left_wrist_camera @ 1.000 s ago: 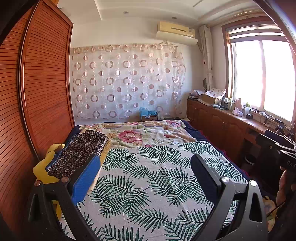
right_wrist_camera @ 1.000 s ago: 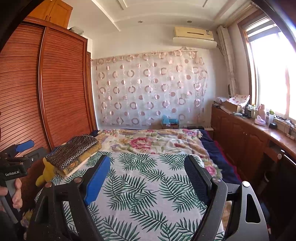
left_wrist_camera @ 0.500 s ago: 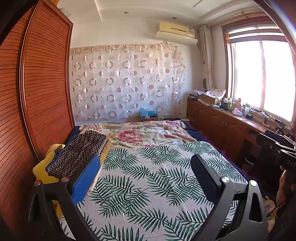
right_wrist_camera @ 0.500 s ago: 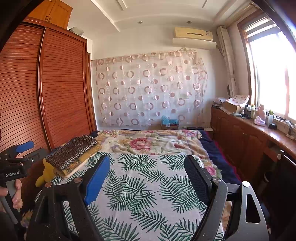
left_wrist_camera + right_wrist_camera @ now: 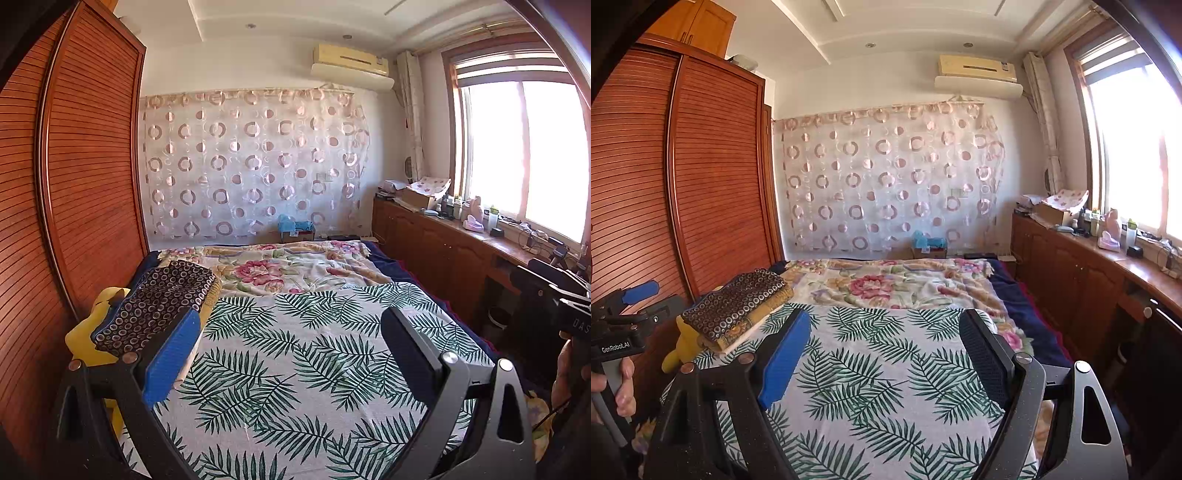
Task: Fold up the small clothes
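Observation:
A folded stack of small clothes, topped by a dark cloth with ring pattern (image 5: pixel 159 302) (image 5: pixel 738 299), lies at the left edge of the bed. My left gripper (image 5: pixel 291 336) is open and empty, held above the palm-leaf sheet (image 5: pixel 295 369), just right of the stack. My right gripper (image 5: pixel 886 332) is open and empty above the same sheet (image 5: pixel 879 376). The left gripper also shows at the left edge of the right wrist view (image 5: pixel 624 317).
A yellow plush toy (image 5: pixel 92 332) sits under the stack by the wooden wardrobe (image 5: pixel 74 184). A floral blanket (image 5: pixel 277 266) covers the far half of the bed. A wooden counter with clutter (image 5: pixel 461 236) runs along the right under the window.

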